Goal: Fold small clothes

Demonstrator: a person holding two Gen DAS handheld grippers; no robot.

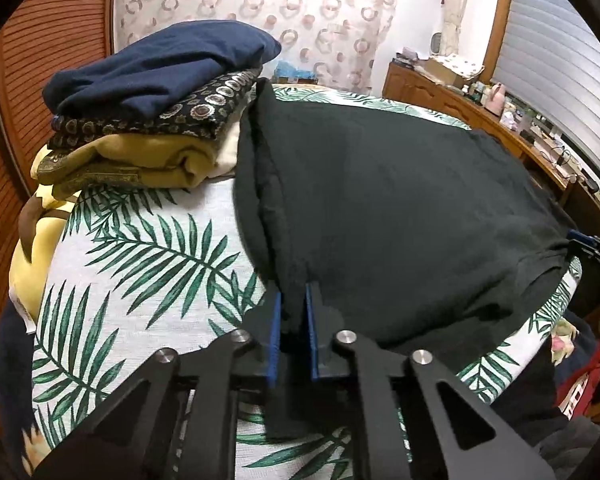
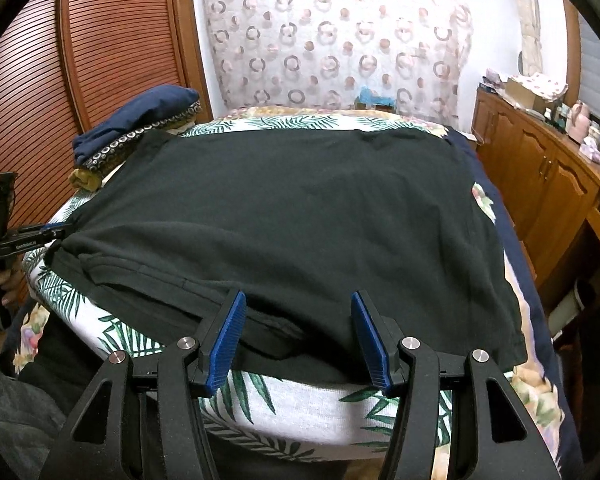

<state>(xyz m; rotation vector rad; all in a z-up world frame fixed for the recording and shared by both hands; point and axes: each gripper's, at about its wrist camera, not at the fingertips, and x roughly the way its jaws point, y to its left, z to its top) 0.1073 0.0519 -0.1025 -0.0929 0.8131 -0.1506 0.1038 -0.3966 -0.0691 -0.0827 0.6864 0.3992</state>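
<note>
Left gripper (image 1: 291, 304) pinches the soft, limp black T-shirt's (image 2: 300, 216) near-left hem corner; right gripper (image 2: 298, 312) hovers, jaws apart, over the near hem.

Left claw (image 1: 293, 312) pinched closed, right claw (image 2: 298, 312) spread apart

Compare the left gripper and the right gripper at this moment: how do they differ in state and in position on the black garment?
The left gripper is shut on the black garment, pinching its near left corner; the right gripper is open, pads not pressing the cloth.
The left gripper grips near the folded side edge; the right gripper hangs over the near hem, further right.
Both have blue pads on black fingers and point across the leaf-print bed cover.
</note>
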